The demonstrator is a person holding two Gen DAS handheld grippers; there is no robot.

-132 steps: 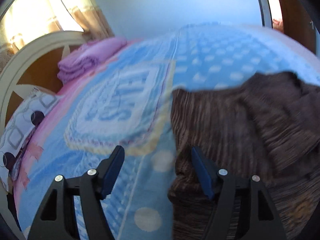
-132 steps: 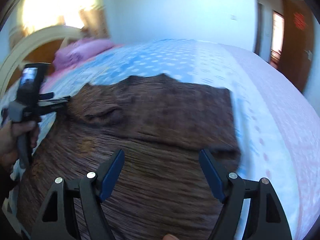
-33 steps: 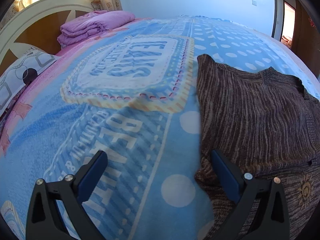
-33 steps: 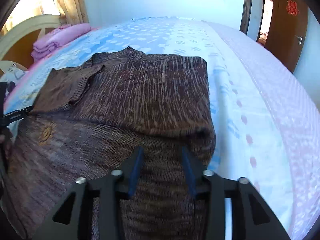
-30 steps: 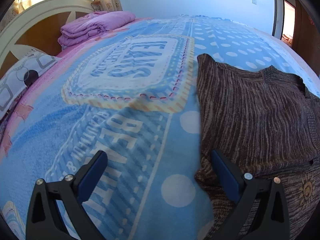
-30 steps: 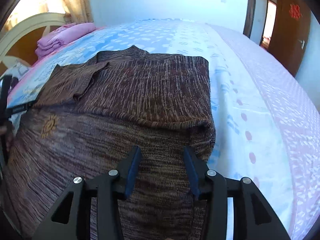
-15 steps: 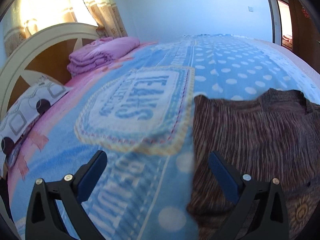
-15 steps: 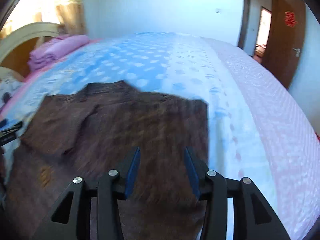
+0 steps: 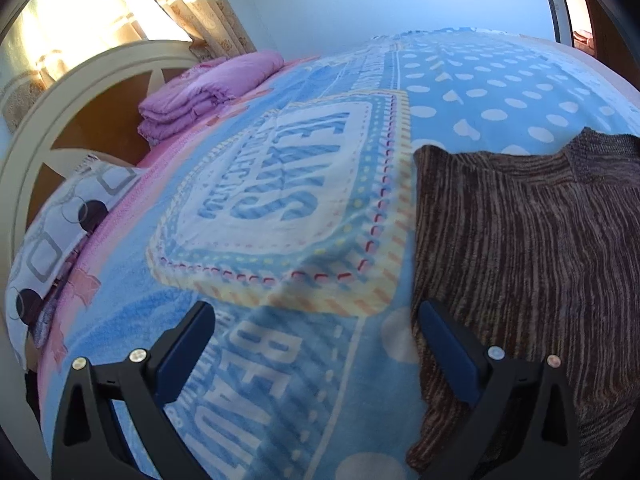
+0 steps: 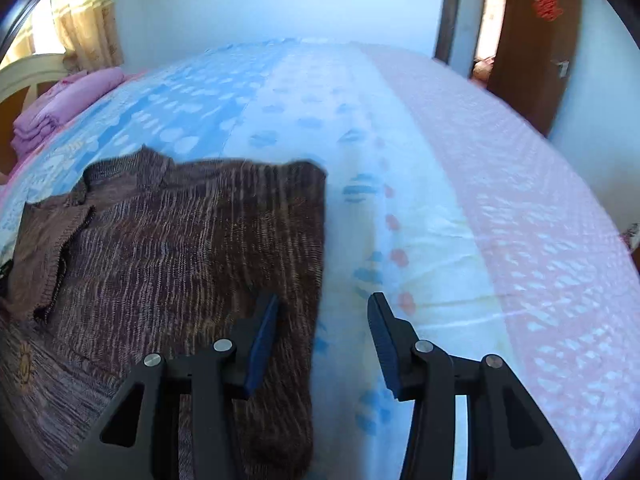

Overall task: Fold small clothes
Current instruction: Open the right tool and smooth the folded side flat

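Sweater, left wrist view: brown striped knit sweater lies flat on the bed, filling the right side of the frame; its left edge runs straight down toward the right-hand finger.
Left gripper: fingers spread wide, holding nothing; the left finger sits over bare blanket, the right finger over the sweater's left edge (contact cannot be told).
Blanket: blue with white dots and a large lettered panel, covering the bed beside the sweater.
Headboard side: folded pink quilt stacked by the cream headboard, a patterned pillow below it, curtains behind.
Sweater, right wrist view: same garment occupies the left half, one sleeve folded in across the body at the far left; the picture is somewhat blurred.
Right gripper: fingers partly apart, nothing between them (it straddles the sweater's right edge); the left finger is over the knit, the right finger over the pale sheet.
Background: brown door at the far right, pink quilt at the far left.
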